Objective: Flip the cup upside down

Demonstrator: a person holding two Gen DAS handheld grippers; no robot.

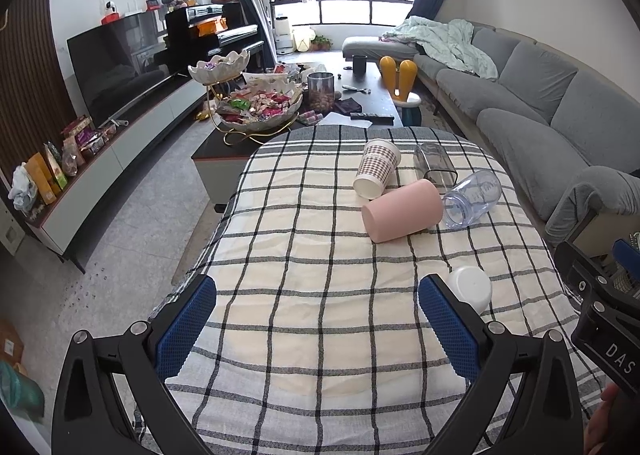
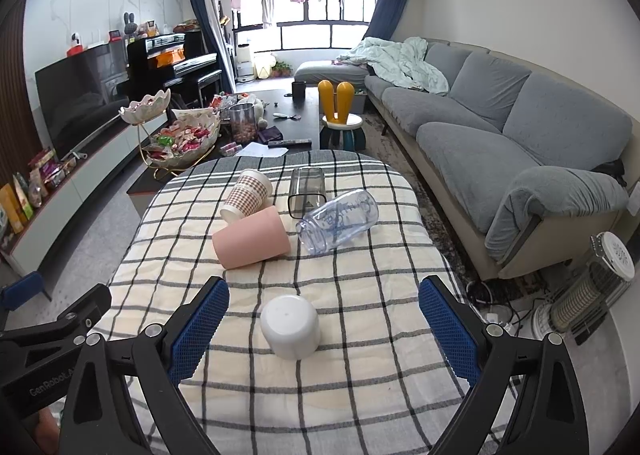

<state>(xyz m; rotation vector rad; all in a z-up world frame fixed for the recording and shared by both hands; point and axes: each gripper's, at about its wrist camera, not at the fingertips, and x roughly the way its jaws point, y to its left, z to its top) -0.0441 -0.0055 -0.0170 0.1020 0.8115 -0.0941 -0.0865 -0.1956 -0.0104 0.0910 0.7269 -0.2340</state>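
A white cup (image 2: 291,325) stands upside down on the checked tablecloth (image 2: 340,375), between my right gripper's open fingers and a little ahead of them. It also shows in the left wrist view (image 1: 471,288), just right of my left gripper's right finger. My right gripper (image 2: 324,329) is open and empty. My left gripper (image 1: 318,329) is open and empty over bare cloth (image 1: 304,255). Further back lie a pink cup (image 2: 251,237), a checked paper cup (image 2: 246,195), a clear grey cup (image 2: 307,191) and a clear bottle (image 2: 340,220), all on their sides.
The same lying cups show in the left wrist view, pink cup (image 1: 402,210) nearest. Beyond the table stands a dark coffee table (image 2: 280,127) with snack bowls and a jar. A grey sofa (image 2: 520,143) runs along the right, a heater (image 2: 592,291) beside it.
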